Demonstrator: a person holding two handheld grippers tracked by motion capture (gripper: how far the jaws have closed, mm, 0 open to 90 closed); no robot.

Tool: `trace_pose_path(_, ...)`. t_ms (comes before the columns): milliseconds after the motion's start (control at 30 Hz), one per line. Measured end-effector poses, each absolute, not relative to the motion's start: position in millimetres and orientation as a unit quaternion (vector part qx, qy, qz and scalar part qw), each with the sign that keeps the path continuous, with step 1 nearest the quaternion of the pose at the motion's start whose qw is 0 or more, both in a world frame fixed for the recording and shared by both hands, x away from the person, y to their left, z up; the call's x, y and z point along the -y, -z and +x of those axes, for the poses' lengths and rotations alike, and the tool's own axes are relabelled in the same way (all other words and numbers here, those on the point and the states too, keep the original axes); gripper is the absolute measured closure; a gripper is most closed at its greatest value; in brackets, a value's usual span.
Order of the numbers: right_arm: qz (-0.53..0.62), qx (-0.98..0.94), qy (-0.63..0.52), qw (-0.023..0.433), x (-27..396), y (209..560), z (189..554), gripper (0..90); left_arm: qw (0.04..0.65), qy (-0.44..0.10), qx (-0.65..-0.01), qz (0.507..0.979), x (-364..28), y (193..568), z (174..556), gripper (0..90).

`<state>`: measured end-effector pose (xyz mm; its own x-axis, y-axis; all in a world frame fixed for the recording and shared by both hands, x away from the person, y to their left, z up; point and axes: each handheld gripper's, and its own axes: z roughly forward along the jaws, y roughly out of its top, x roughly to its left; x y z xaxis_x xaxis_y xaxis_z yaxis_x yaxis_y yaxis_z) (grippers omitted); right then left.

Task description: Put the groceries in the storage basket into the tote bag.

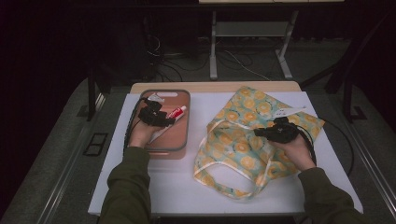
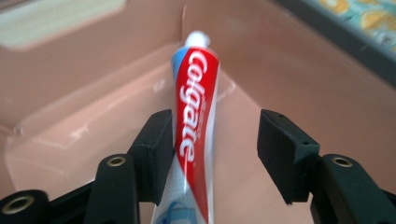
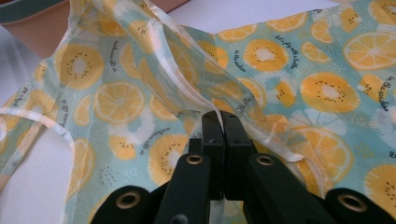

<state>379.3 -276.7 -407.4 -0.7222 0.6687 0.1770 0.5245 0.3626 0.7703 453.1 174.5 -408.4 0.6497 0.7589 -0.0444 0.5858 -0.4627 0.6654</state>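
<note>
- Your left gripper (image 2: 212, 140) sits inside the pink rectangular plastic tray with the grey rim (image 1: 187, 122), on the left of the white table (image 1: 163, 186).
- Its jaws are spread to either side of the red, white and blue toothpaste tube (image 2: 194, 116); the left jaw touches the tube and the right jaw stands clear of it.
- The tube lies in the tray with its white cap at the far end.
- Treat the tube as light, soft and likely slippery. Grip across the filled middle of the body, not the cap.
- Your right gripper (image 3: 220, 140) has its jaws pressed together, pinching the pale-trimmed rim of the thin blue fabric tote bag with the orange citrus print (image 3: 280, 74).
- The bag lies on the right of the table; it is limp and sags wherever unsupported.
</note>
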Motion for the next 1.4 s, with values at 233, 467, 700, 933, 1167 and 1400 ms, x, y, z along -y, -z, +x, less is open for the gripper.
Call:
trace_pose_path(233, 0.362, -0.821, -0.433, 0.082, 277, 407, 379, 89.2, 0.295, -0.129, -0.410, 0.853, -172, 415, 455, 48.4)
trace_pose_path(467, 0.362, -0.822, -0.433, 0.082, 277, 407, 378, 89.2, 0.259, -0.119, -0.426, 0.858, -170, 422, 457, 52.2)
trace_pose_path(700, 0.361, -0.822, -0.432, 0.082, 277, 407, 378, 89.2, 0.255, -0.116, -0.428, 0.859, -169, 423, 457, 58.5)
trace_pose_path(933, 0.361, -0.823, -0.431, 0.084, 276, 407, 378, 89.3, 0.262, -0.104, -0.447, 0.849, -171, 420, 457, 69.2)
trace_pose_path(1167, 0.361, -0.823, -0.430, 0.084, 276, 408, 378, 89.3, 0.258, -0.104, -0.451, 0.848, -169, 415, 456, 73.8)
trace_pose_path(1400, 0.361, -0.823, -0.430, 0.084, 276, 408, 378, 89.3, 0.272, -0.112, -0.446, 0.845, -170, 409, 454, 74.7)
